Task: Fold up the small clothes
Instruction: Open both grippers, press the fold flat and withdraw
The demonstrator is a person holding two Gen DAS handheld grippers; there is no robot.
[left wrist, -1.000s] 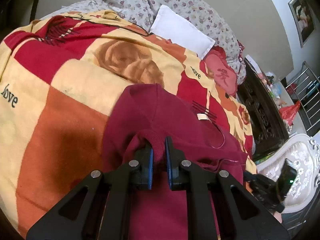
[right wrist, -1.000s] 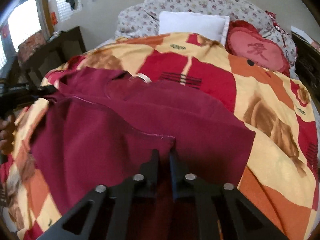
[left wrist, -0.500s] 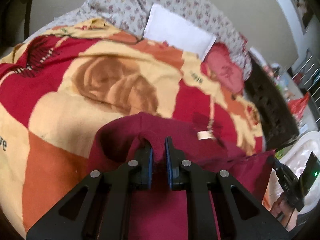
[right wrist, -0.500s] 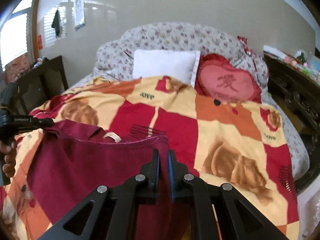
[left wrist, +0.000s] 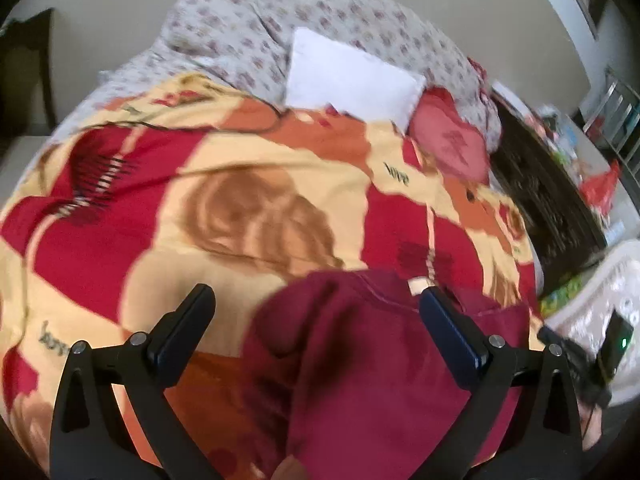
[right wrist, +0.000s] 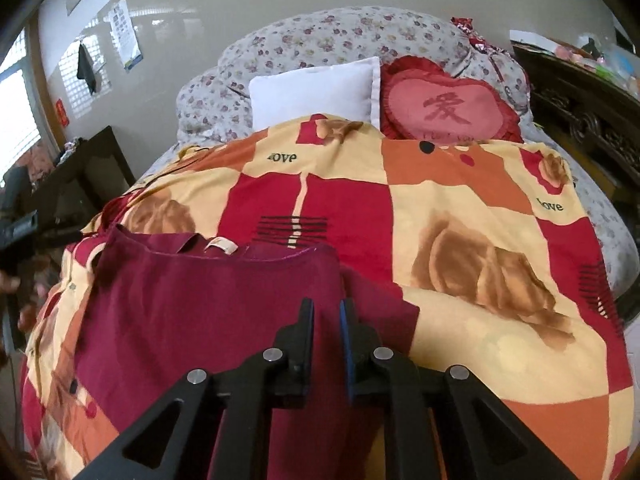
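Observation:
A maroon shirt [right wrist: 192, 312] lies on the patterned red, orange and cream blanket [right wrist: 460, 208], its collar with a pale label [right wrist: 222, 245] facing the pillows. It also shows in the left wrist view [left wrist: 372, 364]. My left gripper [left wrist: 316, 304] is open wide above the shirt's left edge and holds nothing. My right gripper [right wrist: 326, 308] is shut on the shirt's right edge, the cloth pinched between its fingers. The other gripper shows at the left edge of the right wrist view [right wrist: 24, 232].
A white pillow [right wrist: 316, 92], a red heart cushion [right wrist: 448, 108] and a floral quilt [right wrist: 340, 36] lie at the head of the bed. A dark carved cabinet [right wrist: 580, 104] stands on the right, dark furniture [right wrist: 80, 176] on the left.
My left gripper has opened and let go of the shirt's edge, which has dropped onto the blanket. My right gripper still holds its edge, lower over the bed.

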